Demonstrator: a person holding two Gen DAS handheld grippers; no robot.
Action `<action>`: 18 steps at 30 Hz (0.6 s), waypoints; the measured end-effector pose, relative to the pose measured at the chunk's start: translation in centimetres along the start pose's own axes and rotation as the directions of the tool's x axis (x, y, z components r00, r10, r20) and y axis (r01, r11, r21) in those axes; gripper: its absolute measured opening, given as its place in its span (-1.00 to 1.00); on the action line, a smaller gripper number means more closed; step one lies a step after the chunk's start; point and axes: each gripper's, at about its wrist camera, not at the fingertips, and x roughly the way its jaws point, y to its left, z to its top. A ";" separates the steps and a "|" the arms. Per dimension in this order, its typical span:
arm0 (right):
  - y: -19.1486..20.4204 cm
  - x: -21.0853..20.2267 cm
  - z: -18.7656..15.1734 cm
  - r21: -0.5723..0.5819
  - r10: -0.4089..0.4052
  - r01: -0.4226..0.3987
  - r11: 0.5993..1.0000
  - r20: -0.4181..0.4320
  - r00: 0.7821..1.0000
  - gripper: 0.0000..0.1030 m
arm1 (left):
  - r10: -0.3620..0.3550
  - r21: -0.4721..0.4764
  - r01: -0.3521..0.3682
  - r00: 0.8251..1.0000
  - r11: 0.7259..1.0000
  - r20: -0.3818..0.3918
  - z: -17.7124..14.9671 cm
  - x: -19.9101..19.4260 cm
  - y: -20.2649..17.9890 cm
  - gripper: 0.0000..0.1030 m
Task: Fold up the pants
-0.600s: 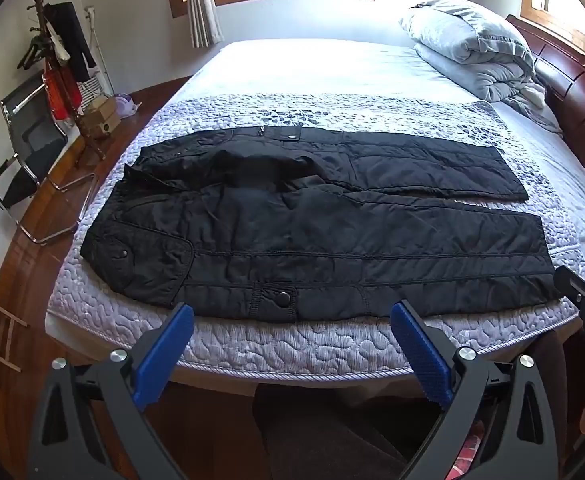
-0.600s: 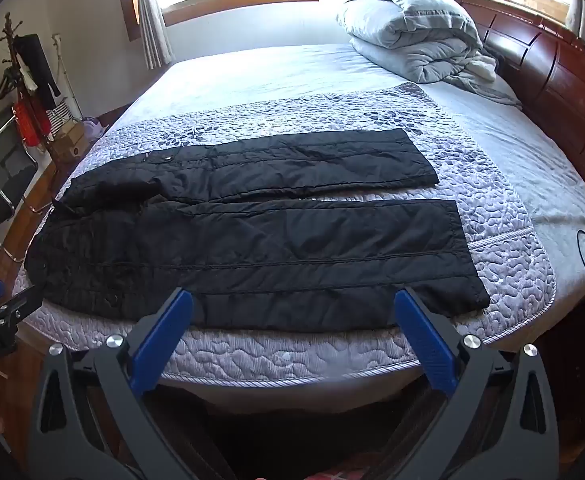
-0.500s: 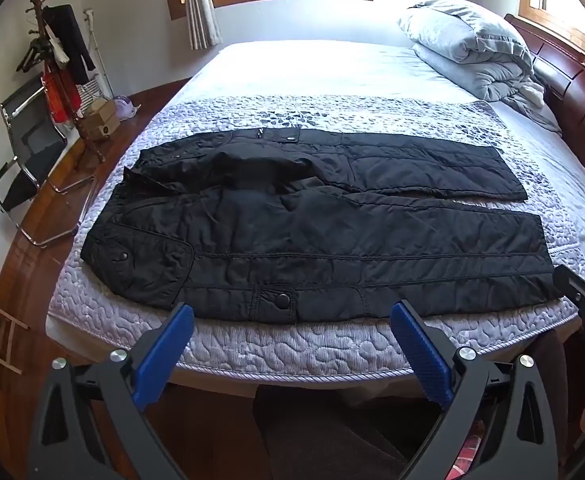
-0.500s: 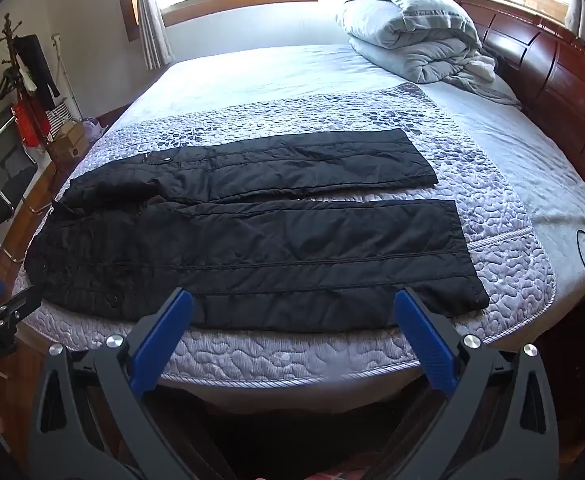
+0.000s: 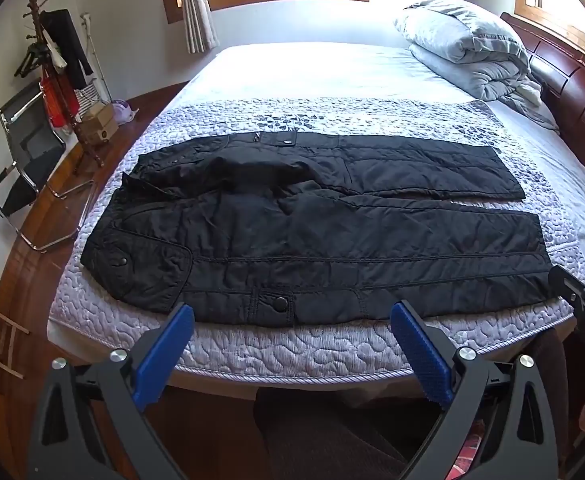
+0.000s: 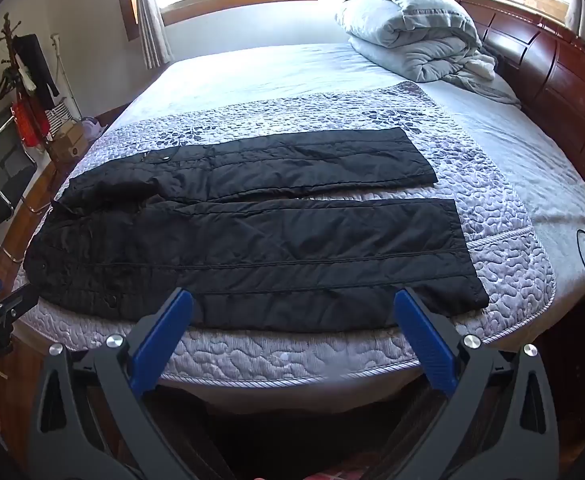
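A folded grey duvet (image 5: 466, 46) lies beside the wooden headboard (image 6: 548, 76).

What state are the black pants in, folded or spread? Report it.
Spread. The black quilted pants lie flat on the purple quilted bedspread, both legs side by side at full length, no fold made.

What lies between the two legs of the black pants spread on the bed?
Only a narrow wedge of bare purple quilted bedspread separates the legs of the pants, widening toward the cuffs; the right wrist view shows it best.

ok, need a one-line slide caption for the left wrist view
Open left tongs hover at the bed edge before black pants laid flat, unfolded.
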 end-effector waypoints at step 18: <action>-0.3 0.6 -0.2 0.007 0.000 0.000 1.000 -0.013 1.000 0.96 | 0.000 0.015 0.000 1.000 1.000 0.003 0.2 -0.2 -0.3 0.93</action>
